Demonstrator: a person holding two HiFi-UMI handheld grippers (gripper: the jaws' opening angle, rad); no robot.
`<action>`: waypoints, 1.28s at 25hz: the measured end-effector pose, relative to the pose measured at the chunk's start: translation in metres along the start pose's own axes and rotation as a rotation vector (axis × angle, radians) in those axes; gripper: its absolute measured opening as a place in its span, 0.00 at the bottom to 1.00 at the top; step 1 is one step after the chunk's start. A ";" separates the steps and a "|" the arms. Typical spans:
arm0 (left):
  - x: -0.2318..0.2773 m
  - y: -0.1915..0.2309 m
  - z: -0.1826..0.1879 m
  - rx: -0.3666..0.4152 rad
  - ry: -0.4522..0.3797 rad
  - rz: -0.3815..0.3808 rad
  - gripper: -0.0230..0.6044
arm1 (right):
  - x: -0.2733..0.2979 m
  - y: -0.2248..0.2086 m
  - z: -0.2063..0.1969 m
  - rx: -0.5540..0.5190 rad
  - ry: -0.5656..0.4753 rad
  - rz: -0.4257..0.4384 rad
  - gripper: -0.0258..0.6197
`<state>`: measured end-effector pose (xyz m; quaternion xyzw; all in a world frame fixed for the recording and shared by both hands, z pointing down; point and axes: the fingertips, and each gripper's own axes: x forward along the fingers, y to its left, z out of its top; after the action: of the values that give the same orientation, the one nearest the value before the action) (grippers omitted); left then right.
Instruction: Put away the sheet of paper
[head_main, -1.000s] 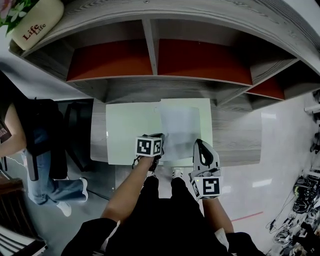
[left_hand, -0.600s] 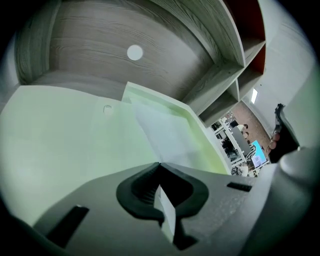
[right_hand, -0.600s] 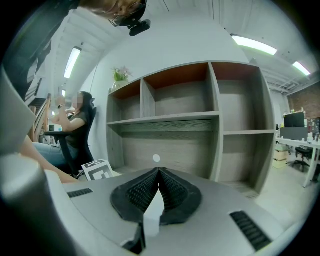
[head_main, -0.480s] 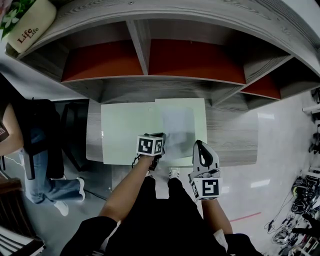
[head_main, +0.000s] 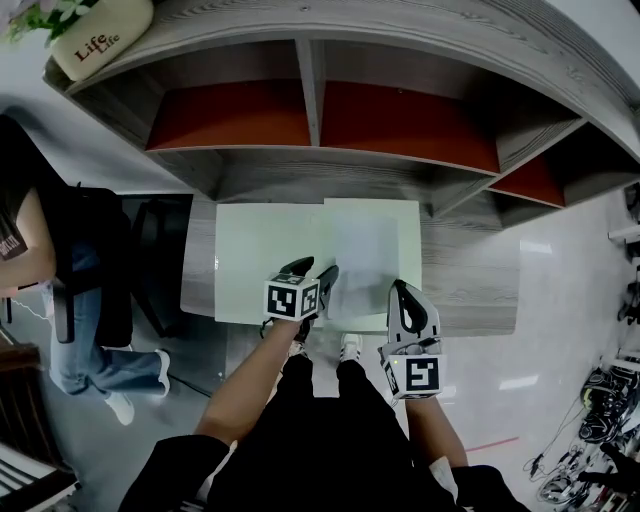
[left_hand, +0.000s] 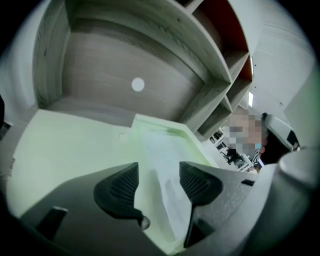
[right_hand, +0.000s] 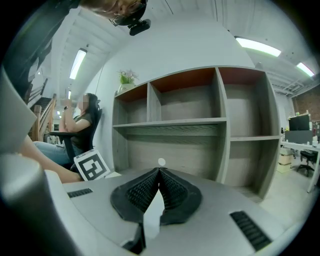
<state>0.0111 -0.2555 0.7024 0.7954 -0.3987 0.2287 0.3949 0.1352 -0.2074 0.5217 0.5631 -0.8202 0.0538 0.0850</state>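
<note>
The sheet of paper (head_main: 362, 255) lies flat on a pale green tabletop (head_main: 260, 250) in front of a grey shelf unit (head_main: 320, 170). My left gripper (head_main: 313, 270) hovers at the sheet's near left edge. Its jaws are opening, and in the left gripper view the paper (left_hand: 162, 150) runs beneath the gap with neither pad of the left gripper (left_hand: 159, 175) pressing on it. My right gripper (head_main: 400, 288) sits at the sheet's near right corner. Seen in the right gripper view, the right gripper (right_hand: 159, 172) is shut with a white sliver of paper (right_hand: 151, 215) pinched between the pads.
The shelf unit has open compartments with red back panels (head_main: 400, 115) and a beige planter (head_main: 100, 40) on top. A seated person (head_main: 40, 250) and a black chair (head_main: 150, 260) are at the left. Grey floor (head_main: 560, 300) lies to the right.
The left gripper's jaws have spread apart and let go of the paper's near left edge. The right gripper has stayed in place.
</note>
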 end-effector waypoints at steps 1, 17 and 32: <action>-0.013 -0.001 0.009 0.025 -0.043 0.016 0.43 | 0.001 0.004 0.003 -0.004 -0.006 0.007 0.07; -0.236 -0.071 0.108 0.354 -0.756 0.050 0.05 | -0.002 0.075 0.085 -0.079 -0.158 0.125 0.07; -0.300 -0.073 0.121 0.382 -0.896 0.139 0.05 | -0.007 0.090 0.145 -0.105 -0.270 0.147 0.07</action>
<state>-0.0967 -0.1902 0.3950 0.8453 -0.5324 -0.0413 0.0156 0.0422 -0.1954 0.3794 0.4984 -0.8649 -0.0594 -0.0009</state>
